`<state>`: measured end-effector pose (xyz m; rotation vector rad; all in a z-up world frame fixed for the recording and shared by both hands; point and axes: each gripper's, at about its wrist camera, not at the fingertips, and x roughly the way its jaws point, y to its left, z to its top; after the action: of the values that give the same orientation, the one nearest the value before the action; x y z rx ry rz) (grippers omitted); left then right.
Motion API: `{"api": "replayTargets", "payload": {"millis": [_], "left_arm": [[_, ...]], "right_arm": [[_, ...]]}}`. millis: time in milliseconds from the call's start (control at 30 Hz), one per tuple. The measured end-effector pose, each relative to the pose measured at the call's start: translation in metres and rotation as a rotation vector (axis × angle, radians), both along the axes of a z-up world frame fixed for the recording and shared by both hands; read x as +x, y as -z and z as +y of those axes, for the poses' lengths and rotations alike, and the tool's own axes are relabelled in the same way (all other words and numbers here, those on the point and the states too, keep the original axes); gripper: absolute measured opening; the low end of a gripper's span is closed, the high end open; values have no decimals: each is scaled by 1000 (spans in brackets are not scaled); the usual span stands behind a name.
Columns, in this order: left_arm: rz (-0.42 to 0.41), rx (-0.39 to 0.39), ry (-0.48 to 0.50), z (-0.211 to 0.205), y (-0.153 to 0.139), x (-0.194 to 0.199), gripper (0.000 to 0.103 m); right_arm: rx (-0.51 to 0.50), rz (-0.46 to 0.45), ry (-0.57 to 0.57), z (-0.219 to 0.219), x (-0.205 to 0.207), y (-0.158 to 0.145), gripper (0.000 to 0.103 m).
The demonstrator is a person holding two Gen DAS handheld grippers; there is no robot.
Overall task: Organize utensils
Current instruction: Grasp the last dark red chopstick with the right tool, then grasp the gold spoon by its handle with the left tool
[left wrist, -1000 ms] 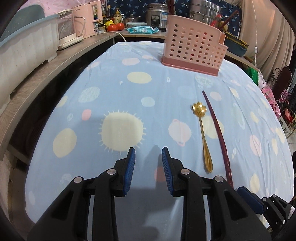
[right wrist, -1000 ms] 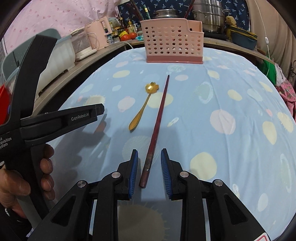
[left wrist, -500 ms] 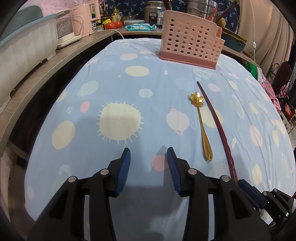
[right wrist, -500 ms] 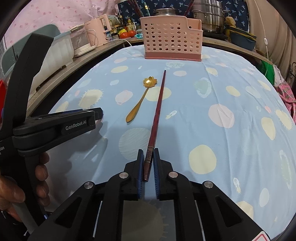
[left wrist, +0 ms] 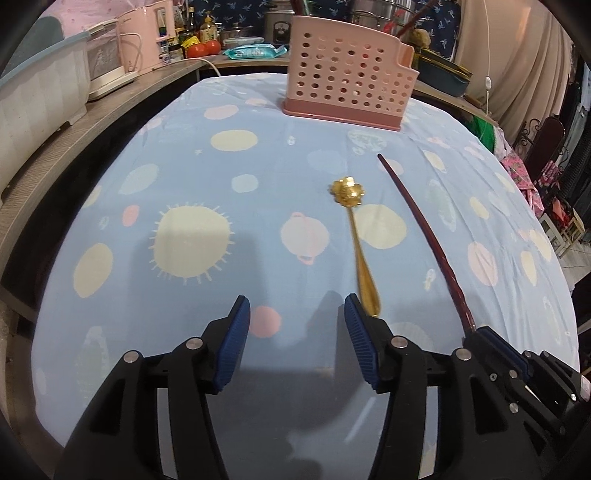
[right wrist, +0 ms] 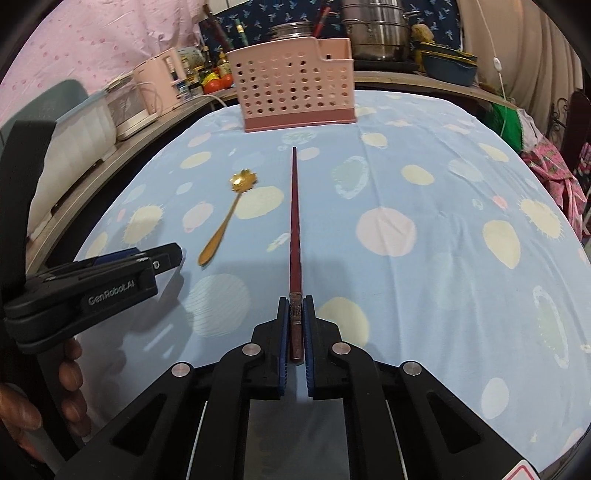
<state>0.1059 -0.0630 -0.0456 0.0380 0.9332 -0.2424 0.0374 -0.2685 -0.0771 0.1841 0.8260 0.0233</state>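
My right gripper (right wrist: pixel 295 308) is shut on the thick end of a dark red chopstick (right wrist: pixel 294 221), which points straight ahead toward the pink perforated utensil basket (right wrist: pixel 295 96). The chopstick (left wrist: pixel 424 236) also shows in the left wrist view, running into the right gripper (left wrist: pixel 480 332) at lower right. A gold spoon with a flower-shaped bowl (left wrist: pixel 356 240) lies on the cloth, also seen in the right wrist view (right wrist: pixel 227 218). My left gripper (left wrist: pixel 297 314) is open and empty, its right pad close to the spoon's handle tip. The basket (left wrist: pixel 347 85) stands at the far end.
The table wears a blue cloth with pastel spots (left wrist: pixel 192 243). A wooden counter (left wrist: pixel 55 155) along the left holds a white bin, pink appliances, jars and tomatoes. Pots and bowls stand behind the basket (right wrist: pixel 373 33). Clothes and a chair are at the right (left wrist: pixel 546 173).
My right gripper closed on the chopstick's thick end and lifted it slightly. My left gripper opened wider and moved right, toward the spoon's handle.
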Motion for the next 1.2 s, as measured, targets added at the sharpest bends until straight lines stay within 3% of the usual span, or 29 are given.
{"api": "replayTargets", "payload": {"millis": [433,500,667,733,1000,1200], "left_arm": [[24,-52,27,-20,-4,5,51],[26,-64,32,-22,-6,5,55],[35,-42,37,-35,1,11,55],[24,-20,40,-38,3,11,52],[17,-23,64,-32,4,10,14],[27,-59,73,-24,0,6,10]], "right_arm": [[23,-7,35,-17,6,0,7],[29,-8,42,-20,7,-1,7],[44,-2,51,-26,12,1,7],[44,-1,49,-26,12,2,7],[49,0,46,-26,13,3,7],[49,0,46,-26,12,3,7]]}}
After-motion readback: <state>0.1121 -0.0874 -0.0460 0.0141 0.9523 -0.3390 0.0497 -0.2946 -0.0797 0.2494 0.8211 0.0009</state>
